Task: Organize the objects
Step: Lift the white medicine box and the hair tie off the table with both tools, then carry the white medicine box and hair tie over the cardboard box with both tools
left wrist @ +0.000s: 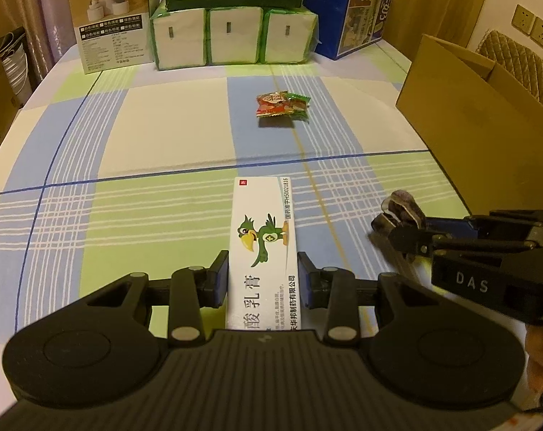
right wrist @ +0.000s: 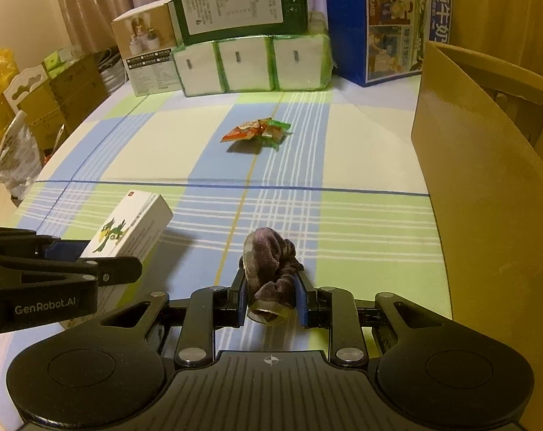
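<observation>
My left gripper [left wrist: 263, 269] is shut on a long white ointment box [left wrist: 262, 248] printed with a green bird, held just above the plaid cloth. The same box [right wrist: 131, 226] shows at the left of the right wrist view, tilted up off the table. My right gripper [right wrist: 271, 292] is shut on a dark purple scrunchie [right wrist: 271, 269], which bulges out between the blue pads. From the left wrist view the scrunchie [left wrist: 400, 212] and right gripper [left wrist: 397, 230] sit to the right of the box. Red and green snack packets [left wrist: 282, 105] [right wrist: 259, 131] lie farther ahead on the cloth.
An open cardboard box [left wrist: 487, 122] [right wrist: 487, 197] stands along the right side. At the back are tissue packs [left wrist: 232, 37], a green carton [right wrist: 239, 3], a beige product box [left wrist: 108, 21] and a blue carton [right wrist: 386, 21]. The table edge curves away at the left.
</observation>
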